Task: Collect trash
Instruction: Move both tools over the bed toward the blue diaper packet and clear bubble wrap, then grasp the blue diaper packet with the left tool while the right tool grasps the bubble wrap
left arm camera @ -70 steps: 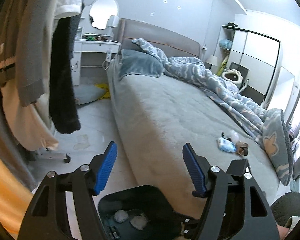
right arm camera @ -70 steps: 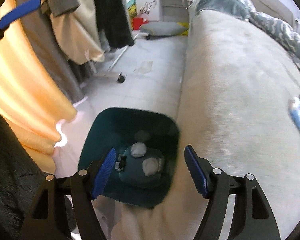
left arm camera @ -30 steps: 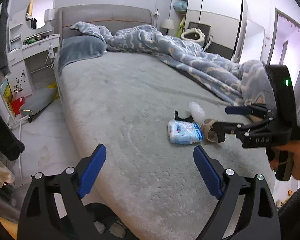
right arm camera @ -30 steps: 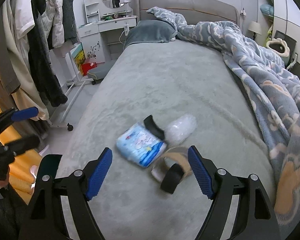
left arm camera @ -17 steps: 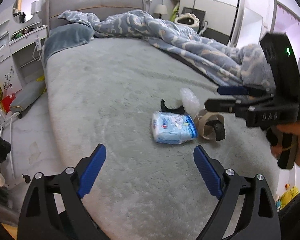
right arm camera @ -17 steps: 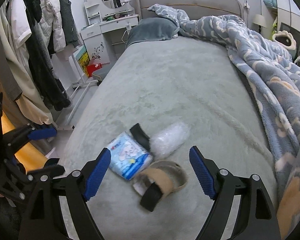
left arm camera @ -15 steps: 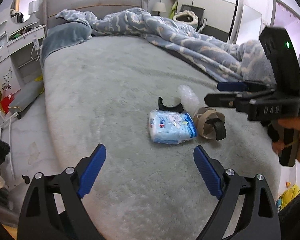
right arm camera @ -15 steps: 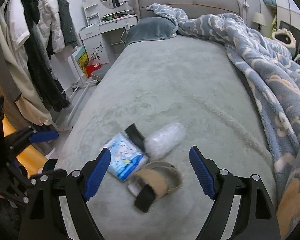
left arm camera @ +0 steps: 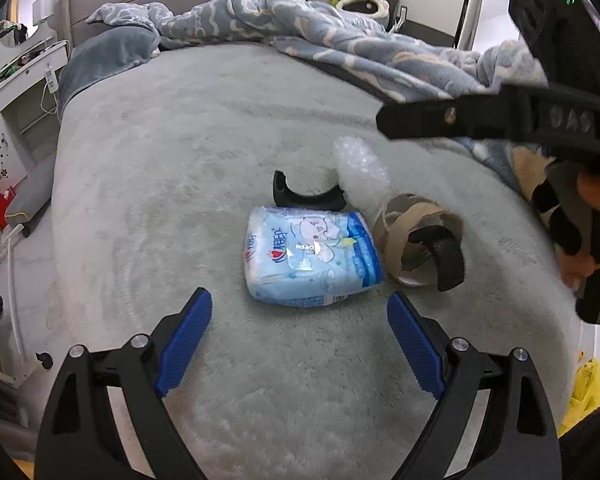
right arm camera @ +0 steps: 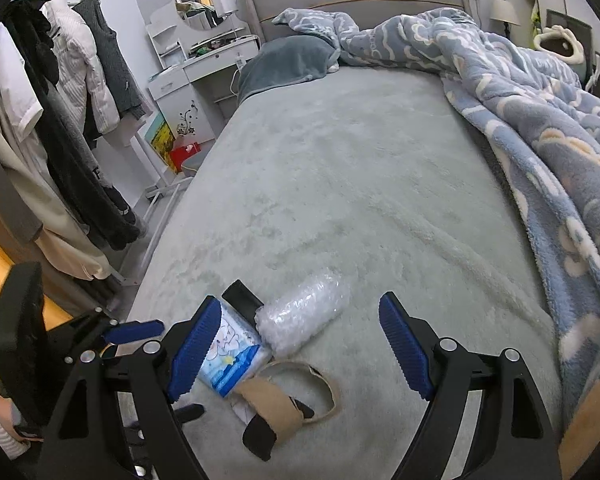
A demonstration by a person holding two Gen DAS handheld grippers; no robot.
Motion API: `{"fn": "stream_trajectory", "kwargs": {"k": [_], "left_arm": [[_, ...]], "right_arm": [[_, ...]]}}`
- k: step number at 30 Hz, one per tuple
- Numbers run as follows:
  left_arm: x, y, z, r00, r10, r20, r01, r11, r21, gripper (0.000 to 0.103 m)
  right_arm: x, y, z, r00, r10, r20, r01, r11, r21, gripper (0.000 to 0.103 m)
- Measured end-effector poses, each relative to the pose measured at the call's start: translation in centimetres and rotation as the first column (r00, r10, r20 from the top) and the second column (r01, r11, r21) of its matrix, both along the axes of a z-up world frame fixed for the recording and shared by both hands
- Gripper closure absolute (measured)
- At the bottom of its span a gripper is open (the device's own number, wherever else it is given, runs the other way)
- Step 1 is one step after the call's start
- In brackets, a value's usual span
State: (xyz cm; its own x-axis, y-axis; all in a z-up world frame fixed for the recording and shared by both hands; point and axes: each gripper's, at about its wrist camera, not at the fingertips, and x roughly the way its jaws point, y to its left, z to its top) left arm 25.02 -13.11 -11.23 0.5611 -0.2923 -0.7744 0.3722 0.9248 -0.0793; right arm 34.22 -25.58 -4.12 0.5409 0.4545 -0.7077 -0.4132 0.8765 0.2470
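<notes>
**Trash cluster on bed, both tongs open above it**

We see 4 trash items grouped on the grey bed (left arm camera: 148,168), near its foot end. The tissue pack (left arm camera: 312,258), blue and white, lies flat. A black curved clip (left arm camera: 306,196) sits just behind it, touching or nearly so. A bubble-wrap roll (left arm camera: 360,164) lies beside the clip, angled away. A torn cardboard ring (left arm camera: 414,236) with a black strip across it rests just right of the pack.

Left tongs (left arm camera: 300,344): jaws spread wide, nothing between the pads, aimed down at the pack and short of it. Right tongs (right arm camera: 298,346): also wide open and empty; in the right wrist view the bubble wrap and the cardboard ring lie between its fingers in the picture, and the left finger overlaps the pack. We cannot tell whether any pad touches anything.

A blue patterned blanket (right arm camera: 540,120) is bunched along the bed's far side. Clothes (right arm camera: 60,120) hang at left.
</notes>
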Motion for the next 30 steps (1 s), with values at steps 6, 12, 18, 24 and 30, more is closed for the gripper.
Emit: {"fn": "stream_trajectory", "kwargs": {"k": [6, 12, 18, 24, 30], "left_arm": [[0.7, -0.9, -0.4, 1.000, -0.024, 0.006, 0.024, 1.000, -0.003, 0.012], [1.6, -1.2, -0.9, 1.000, -0.021, 0.010, 0.021, 1.000, -0.001, 0.012], [2.5, -1.5, -1.0, 0.999, -0.036, -0.004, 0.036, 0.999, -0.006, 0.028], [2.5, -1.1, -0.7, 0.999, -0.045, -0.009, 0.044, 0.999, -0.032, 0.031], [2.1, -0.1, 0.3, 0.999, -0.039, 0.001, 0.038, 0.997, -0.069, 0.031]], "right_arm": [[0.8, -0.5, -0.5, 1.000, -0.011, -0.022, 0.011, 1.000, 0.012, 0.021], [1.3, 0.0, -1.1, 0.999, -0.014, -0.046, 0.014, 1.000, 0.009, 0.021], [1.9, 0.6, -1.8, 0.996, -0.015, -0.084, 0.017, 1.000, 0.017, 0.021], [2.7, 0.3, -2.8, 0.988, -0.049, -0.145, 0.058, 0.996, 0.062, 0.026], [3.1, 0.3, -3.3, 0.980, -0.078, -0.180, 0.096, 0.991, 0.088, 0.035]]}}
